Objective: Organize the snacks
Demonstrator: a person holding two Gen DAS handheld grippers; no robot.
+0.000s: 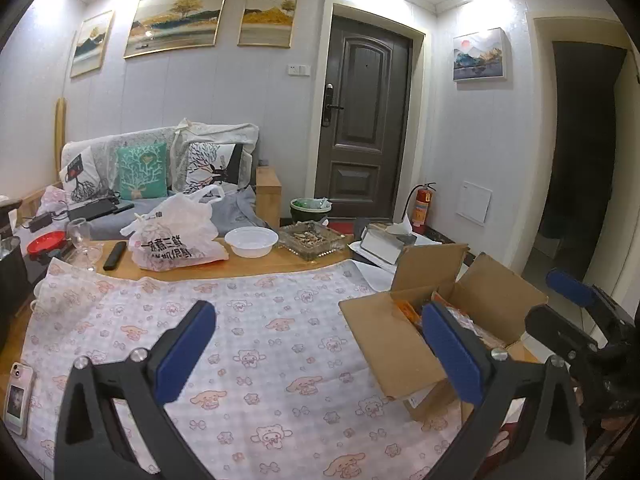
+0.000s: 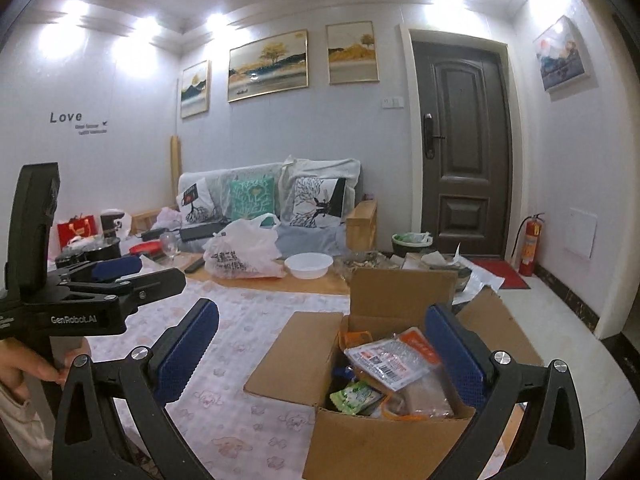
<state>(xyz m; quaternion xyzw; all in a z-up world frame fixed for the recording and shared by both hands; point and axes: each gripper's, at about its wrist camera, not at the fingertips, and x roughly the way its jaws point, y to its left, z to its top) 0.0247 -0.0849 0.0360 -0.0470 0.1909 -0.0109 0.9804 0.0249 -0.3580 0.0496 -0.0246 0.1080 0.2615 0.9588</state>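
Observation:
An open cardboard box (image 2: 384,432) stands on the cartoon-print tablecloth (image 2: 248,320). It holds snack packets: an orange-and-white packet (image 2: 394,360) on top and a green packet (image 2: 354,394) beneath. My right gripper (image 2: 322,350) hangs open just in front of the box, its blue pads (image 2: 456,354) pressing on nothing. My left gripper (image 1: 320,350) is open over the bare cloth, left of the same box (image 1: 400,344). In the right wrist view the left gripper (image 2: 116,272) shows at the left, held by a hand (image 2: 24,364).
Behind the cloth lie a white plastic bag (image 1: 176,240), a white bowl (image 1: 251,241), a glass ashtray (image 1: 312,240), a wine glass (image 1: 80,236) and a remote (image 1: 115,255). A phone (image 1: 18,396) lies at the cloth's left edge. A sofa (image 1: 160,176) stands beyond.

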